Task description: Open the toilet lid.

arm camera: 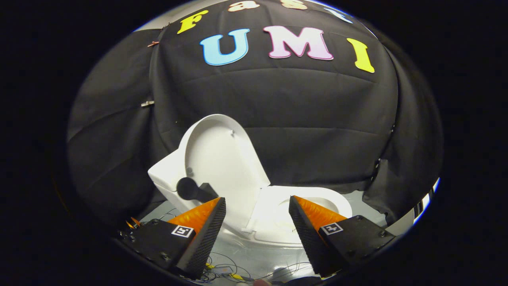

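A small white toilet (pixel 274 222) stands just ahead of my fingers on a pale floor. Its lid (pixel 222 159) is raised, tilted upright and leaning back toward the tank (pixel 168 178) on the left. The seat ring and bowl (pixel 317 198) lie exposed beyond the right finger. My gripper (pixel 257 206) is open, with a wide gap between its two fingers. Nothing is held; the lower edge of the lid and the hinge area show through the gap. A dark round knob (pixel 188 188) sits on the tank's side, just beyond the left fingertip.
Black cloth walls (pixel 301 119) close in behind and to both sides of the toilet. Thin wires and small yellow bits (pixel 222 270) lie on the floor below the fingers. A metal clip (pixel 147 103) pins the cloth at the left.
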